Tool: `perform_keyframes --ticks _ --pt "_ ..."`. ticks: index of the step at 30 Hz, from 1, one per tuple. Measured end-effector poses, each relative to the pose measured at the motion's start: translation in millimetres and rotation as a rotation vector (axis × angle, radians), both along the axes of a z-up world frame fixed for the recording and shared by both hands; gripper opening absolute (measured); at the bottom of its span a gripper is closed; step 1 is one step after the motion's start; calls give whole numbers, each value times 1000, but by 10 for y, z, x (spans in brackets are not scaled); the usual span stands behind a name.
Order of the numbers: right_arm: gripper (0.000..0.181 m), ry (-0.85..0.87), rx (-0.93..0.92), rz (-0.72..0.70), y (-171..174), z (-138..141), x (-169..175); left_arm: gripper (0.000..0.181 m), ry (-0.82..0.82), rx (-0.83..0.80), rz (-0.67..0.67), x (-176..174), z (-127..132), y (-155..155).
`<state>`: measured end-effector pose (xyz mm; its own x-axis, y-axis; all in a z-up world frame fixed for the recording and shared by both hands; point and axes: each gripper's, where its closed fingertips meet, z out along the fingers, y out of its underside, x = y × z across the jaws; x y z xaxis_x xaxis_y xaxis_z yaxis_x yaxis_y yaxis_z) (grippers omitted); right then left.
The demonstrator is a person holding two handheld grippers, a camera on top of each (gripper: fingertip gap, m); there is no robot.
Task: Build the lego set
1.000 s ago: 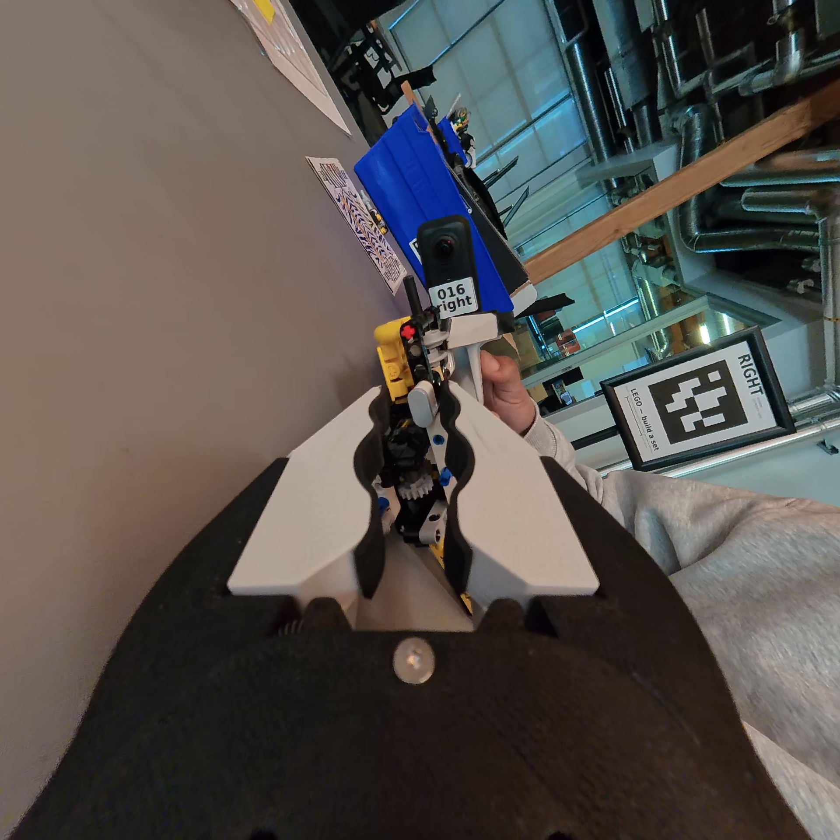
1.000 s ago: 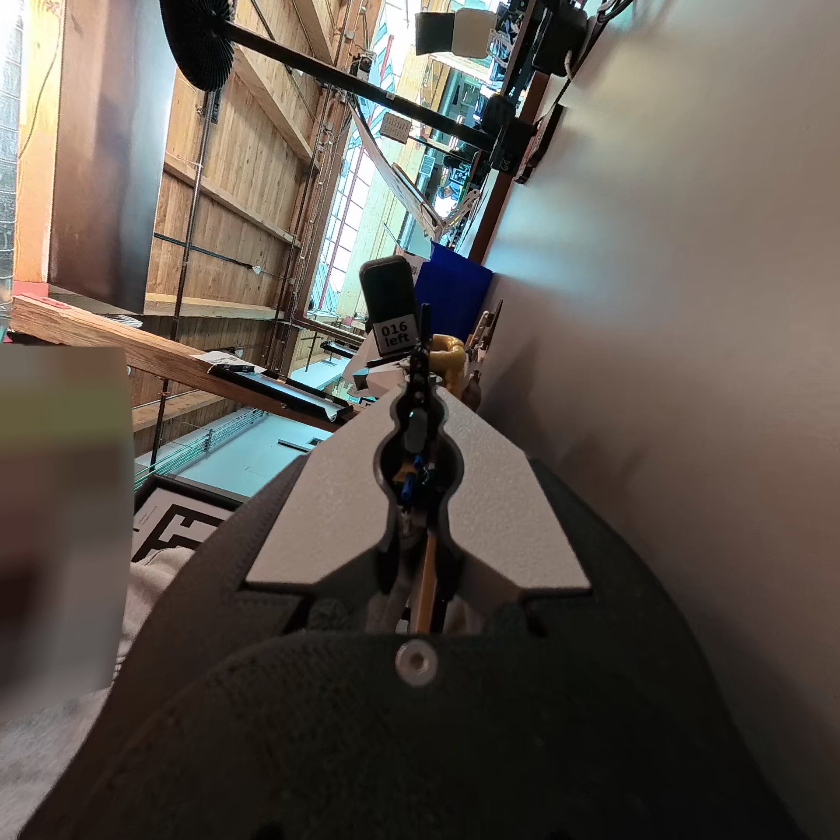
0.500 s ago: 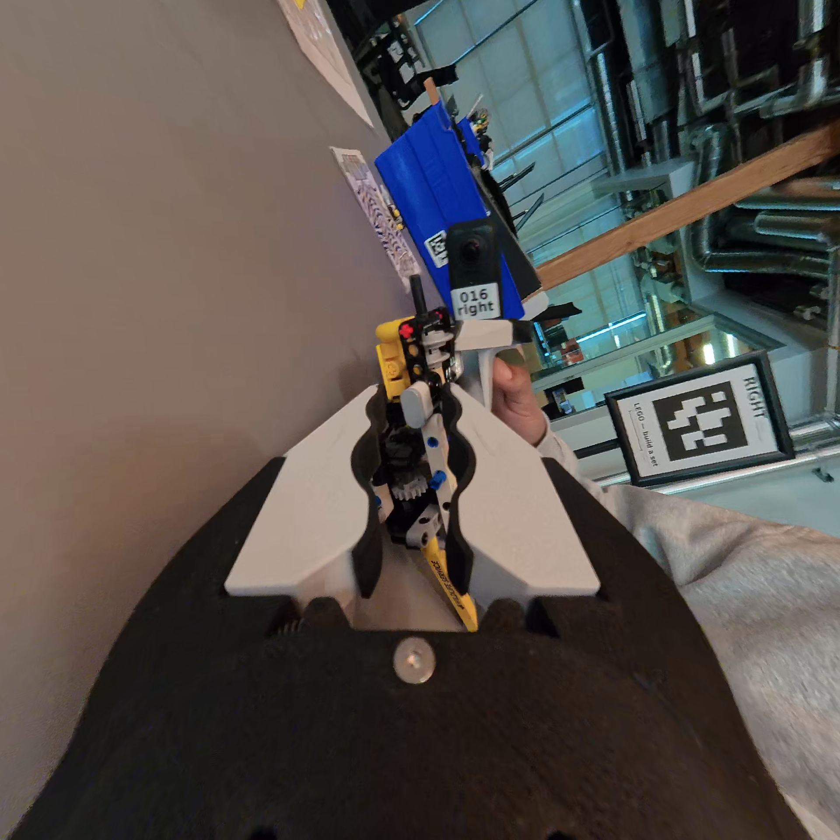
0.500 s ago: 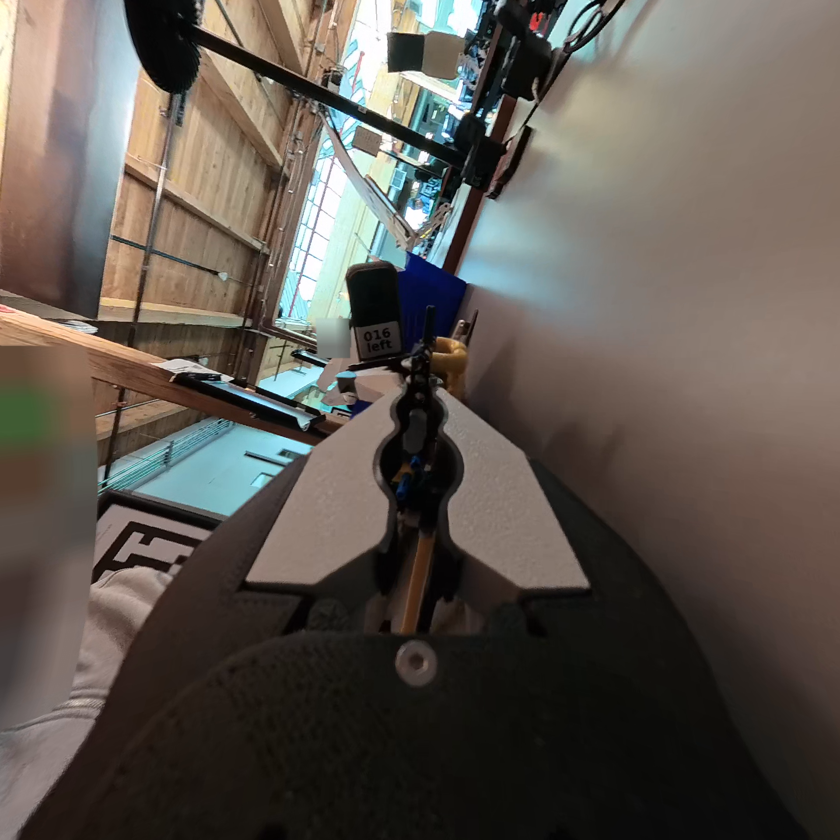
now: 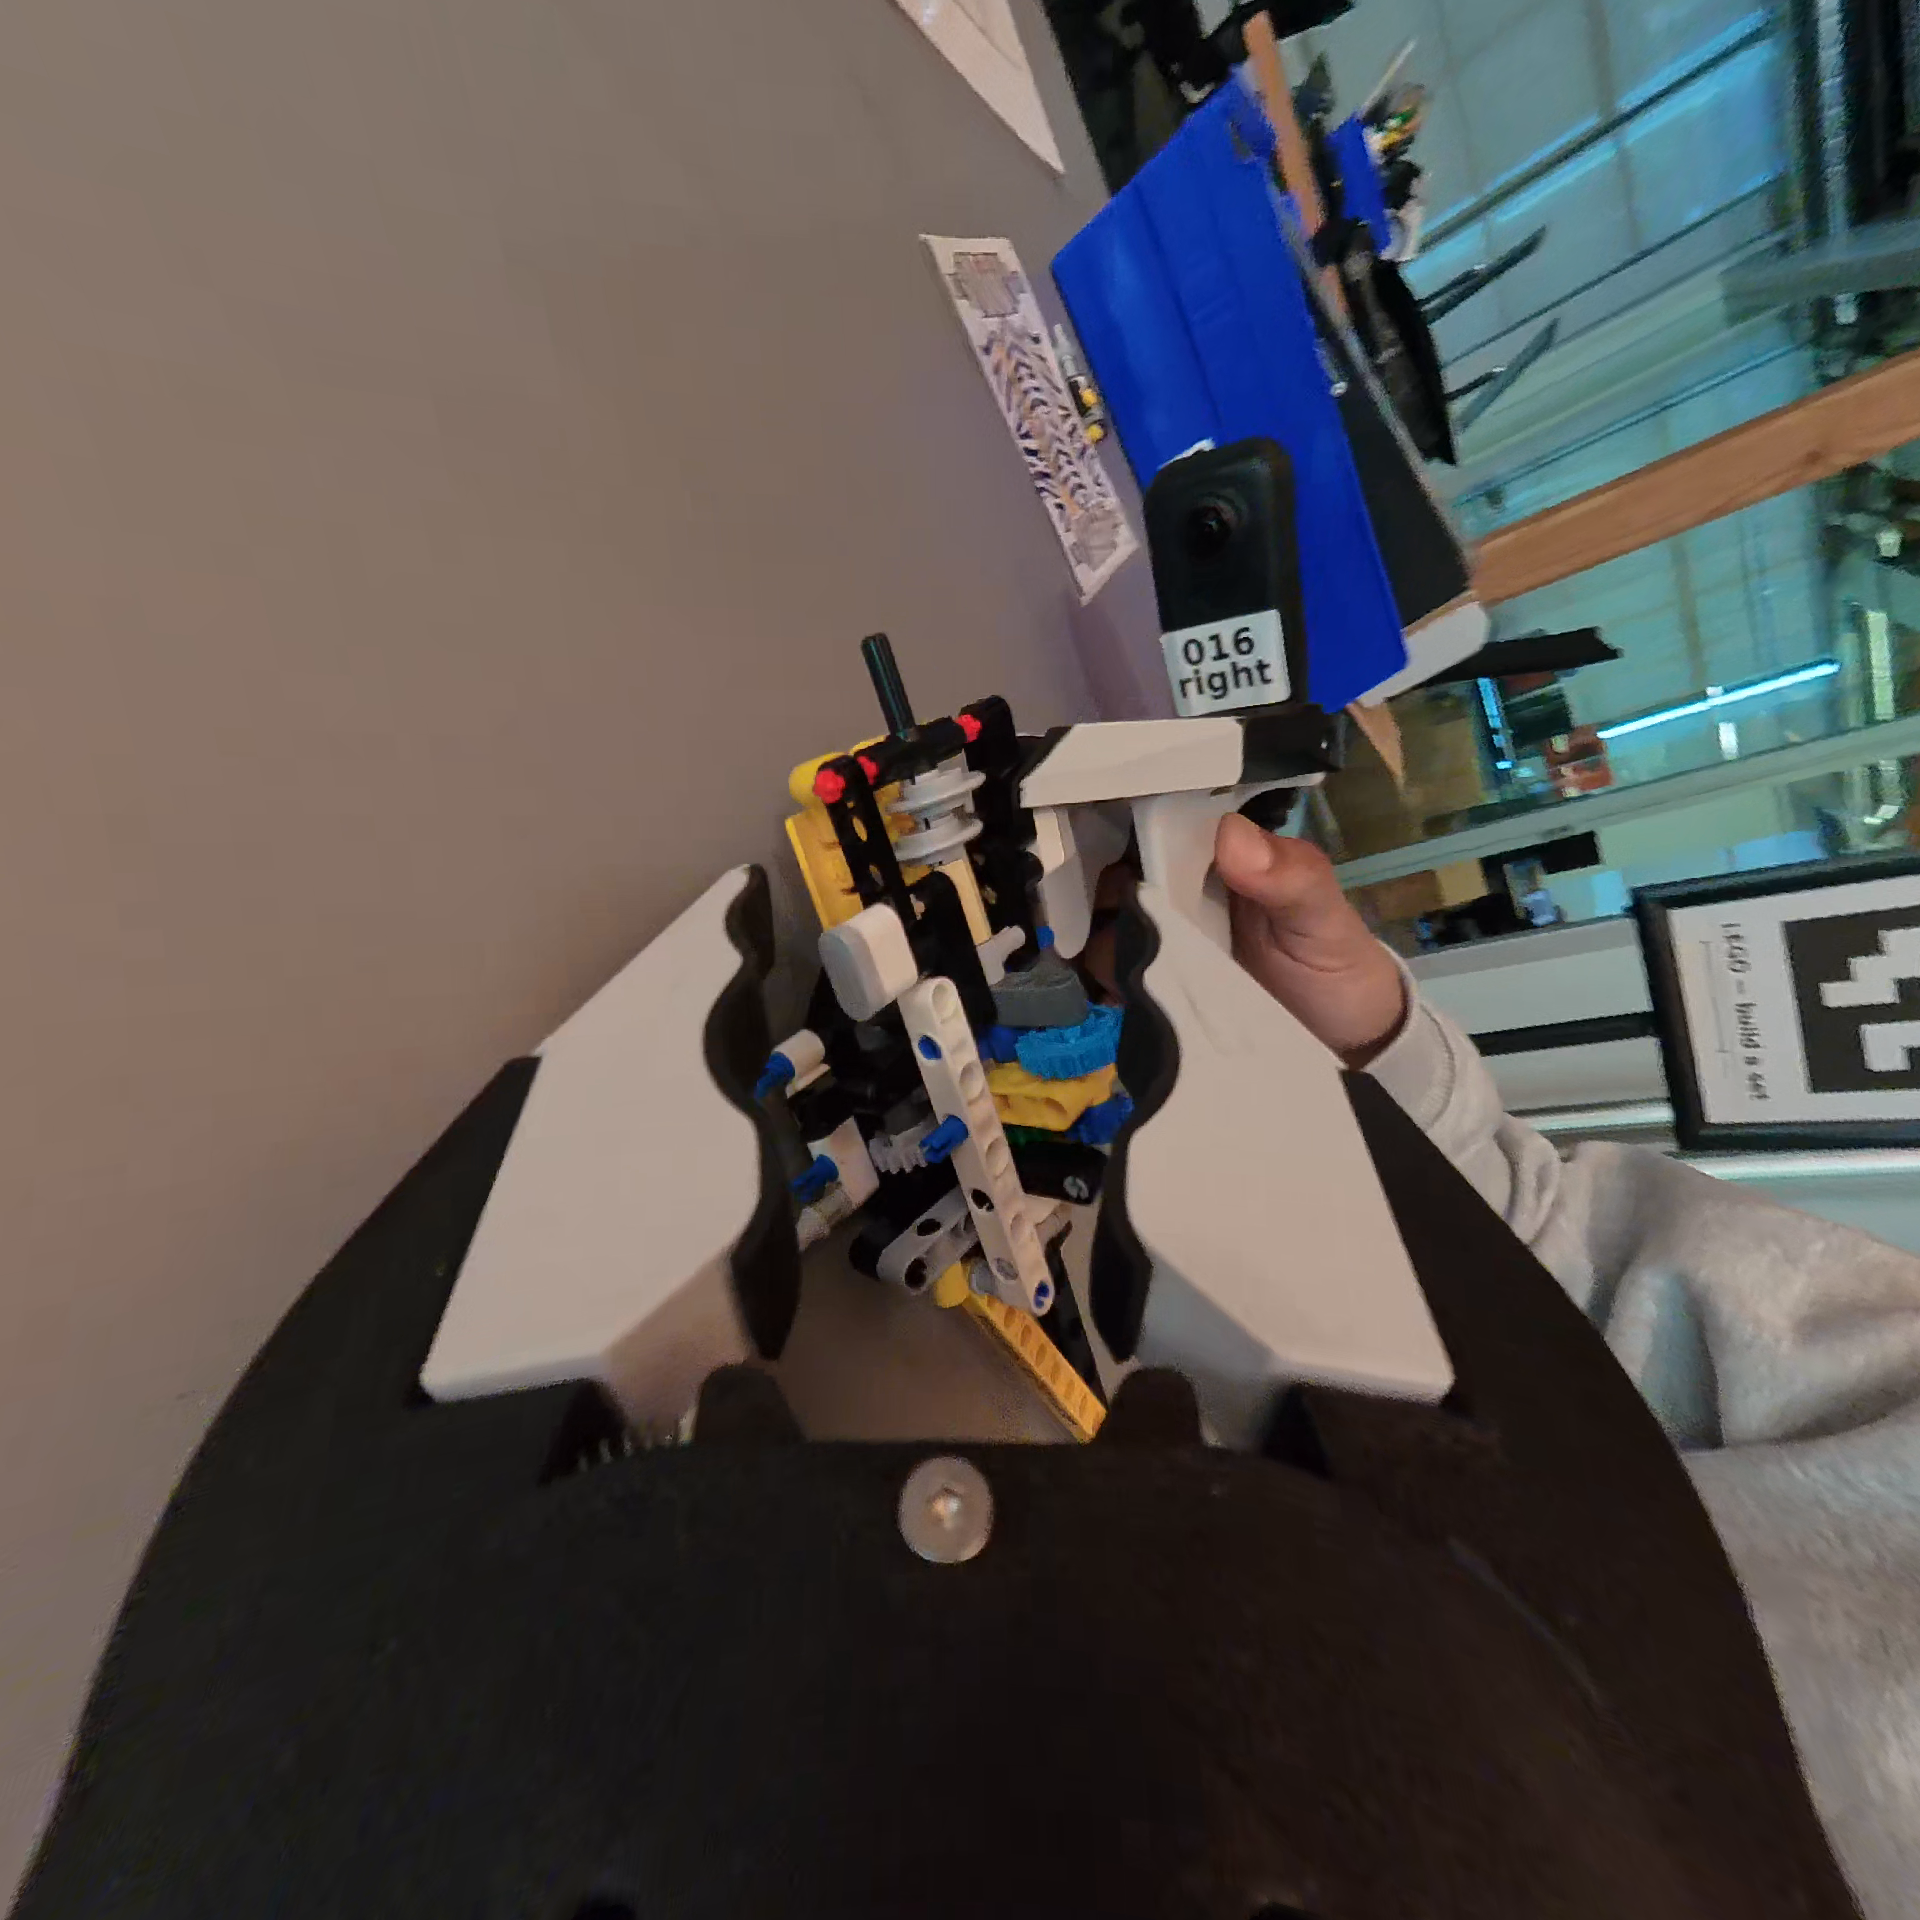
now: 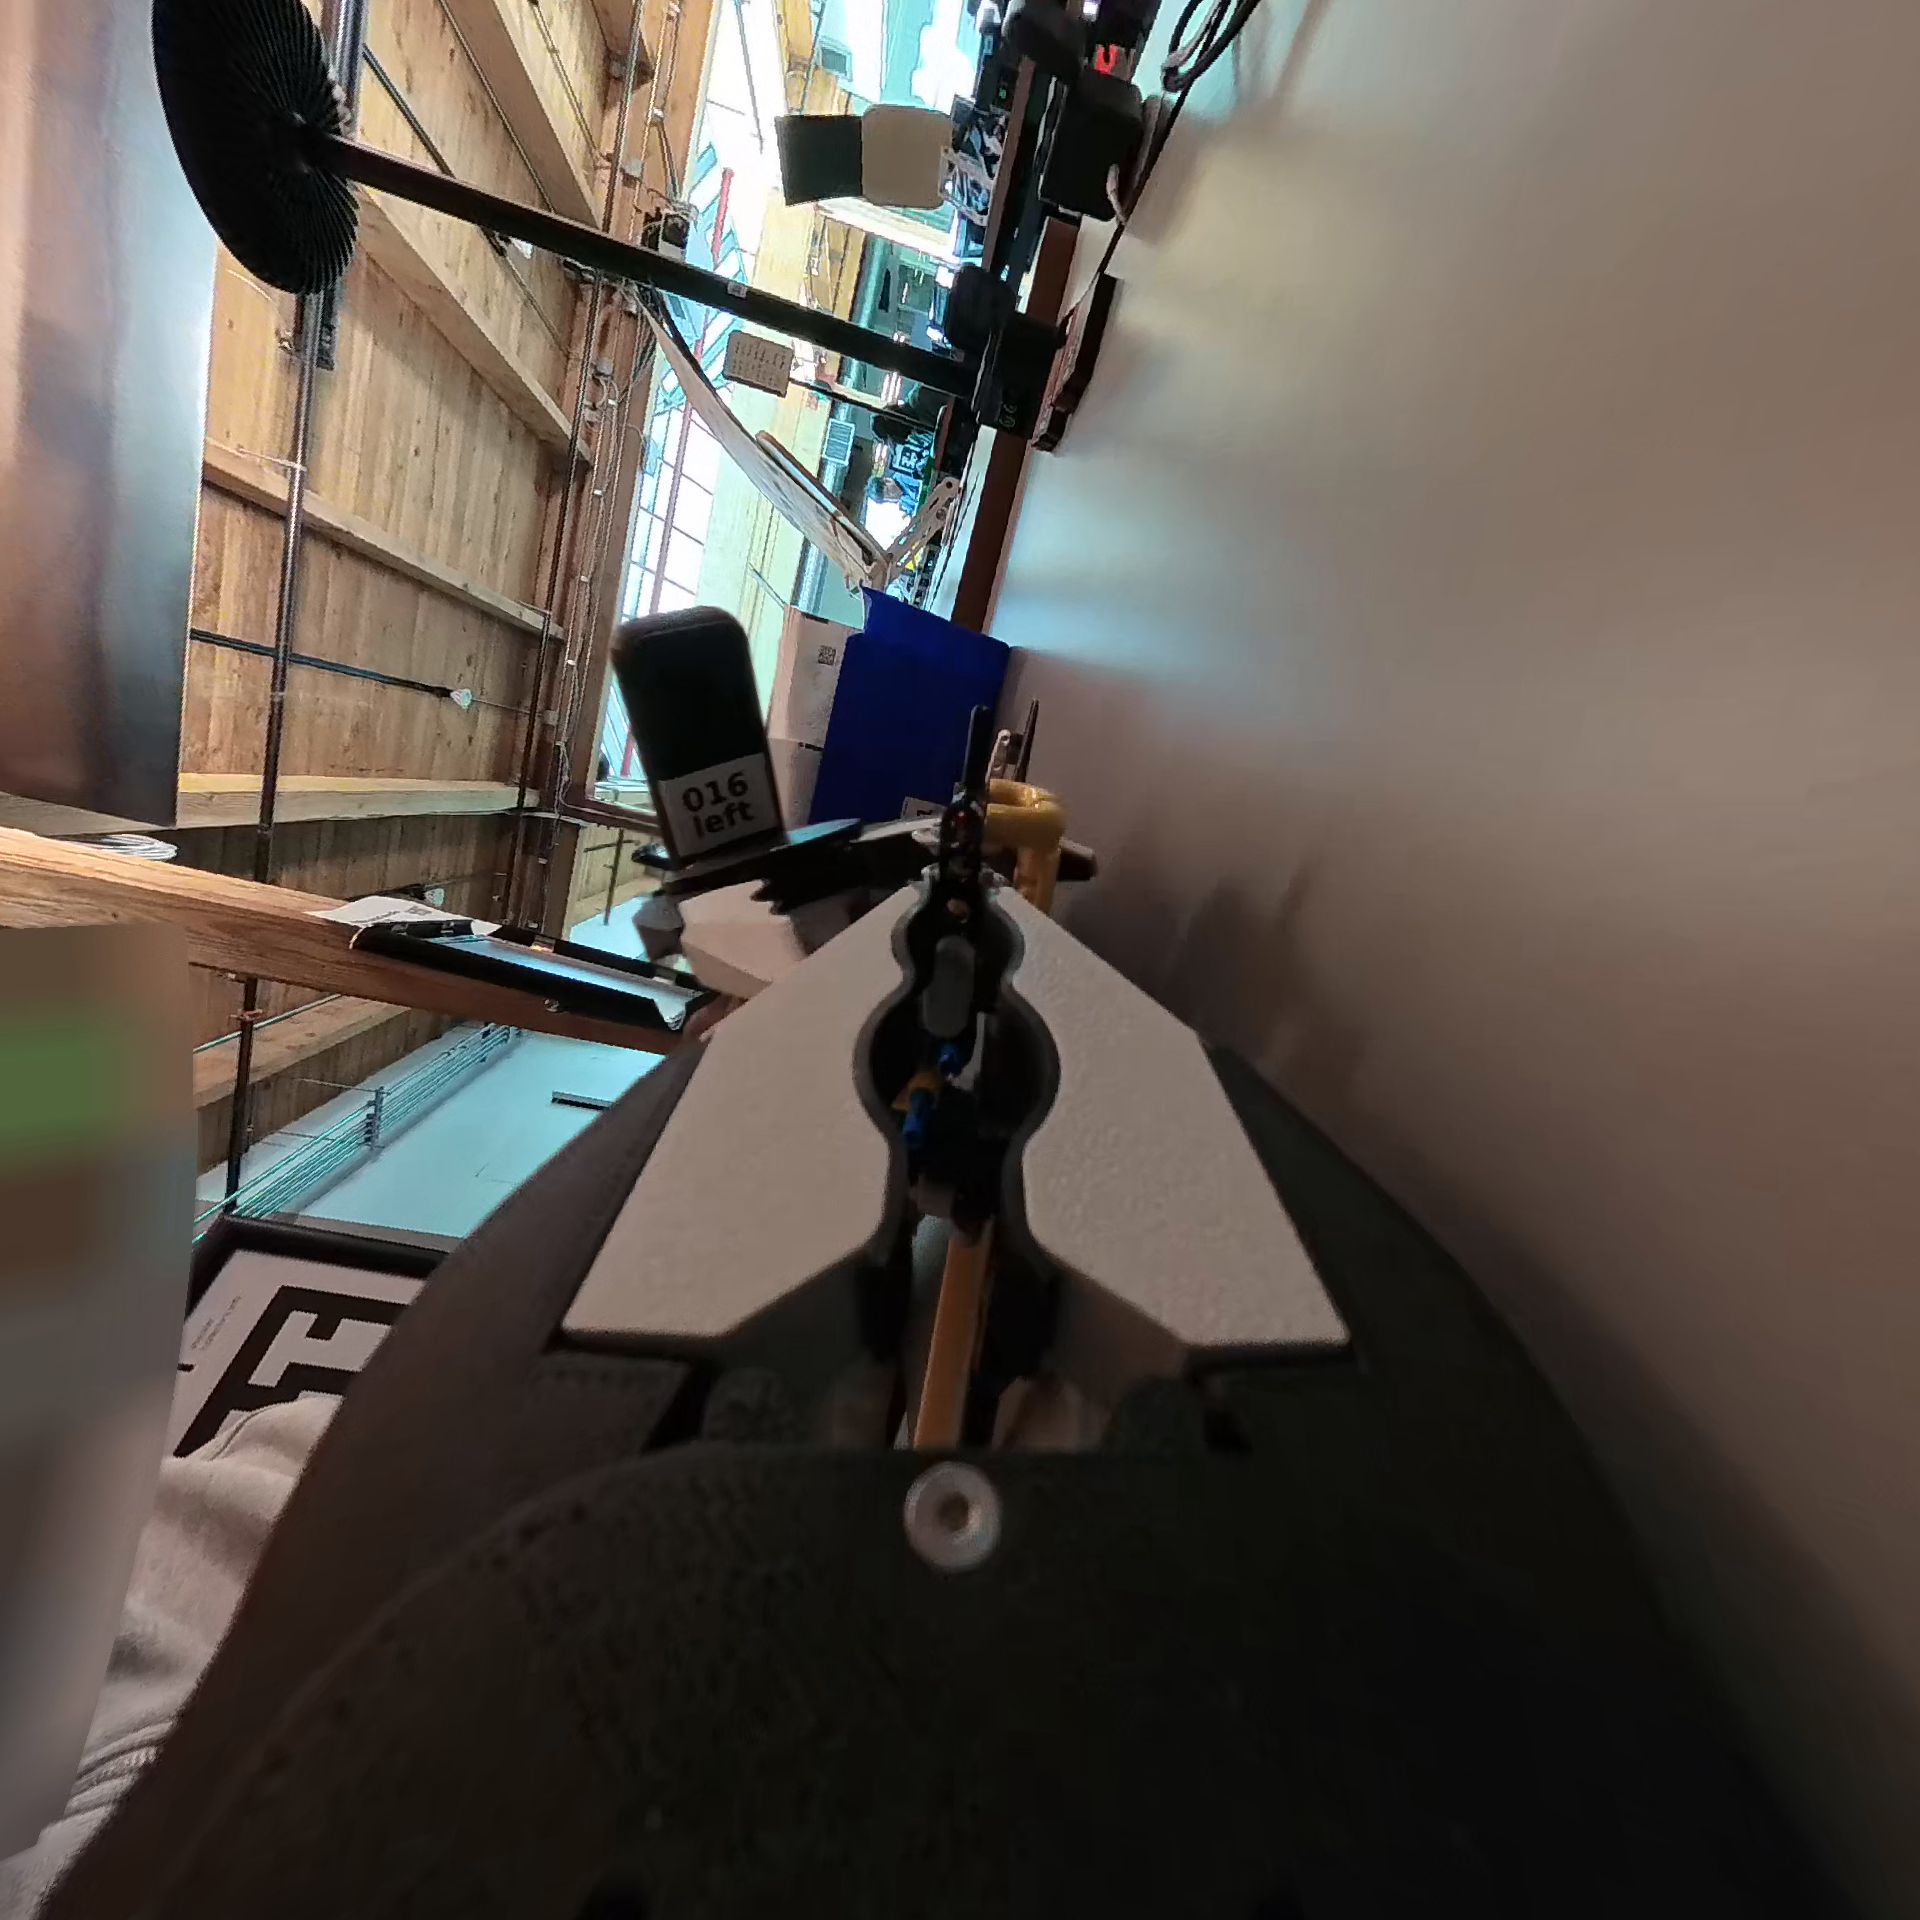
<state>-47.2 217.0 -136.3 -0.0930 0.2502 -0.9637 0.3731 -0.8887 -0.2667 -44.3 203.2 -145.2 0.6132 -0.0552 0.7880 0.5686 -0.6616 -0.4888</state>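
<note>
A workshop or lab hall is suggested: exposed metal ducts and a timber beam are seen beyond the left gripper, a plank-clad wall left of the right gripper, and a framed marker sign, probably for tracking.

Left gripper: fingers spread wide, gaps on both sides, nothing clamped. Right gripper: fingers pinched nearly together on the lego model. Person's hand wraps the right gripper's handle, grey sleeve behind.
</note>
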Motion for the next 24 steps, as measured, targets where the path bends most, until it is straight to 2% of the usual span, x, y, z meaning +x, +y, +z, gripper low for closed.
perform_keyframes --ticks 4,10,14,24 --pt "6 -9 10 -8 -21 -9 -20 73 126 -99 13 -10 -71 -48" --pt "6 -23 8 -15 -63 -26 -41 66 241 -179 13 -10 -154 -91" --pt "6 -38 8 -12 -98 -41 -50 55 197 -181 5 2 -150 -104" --pt "6 -59 -70 -34 -131 -73 -56 50 87 -166 -3 -20 -137 -144"
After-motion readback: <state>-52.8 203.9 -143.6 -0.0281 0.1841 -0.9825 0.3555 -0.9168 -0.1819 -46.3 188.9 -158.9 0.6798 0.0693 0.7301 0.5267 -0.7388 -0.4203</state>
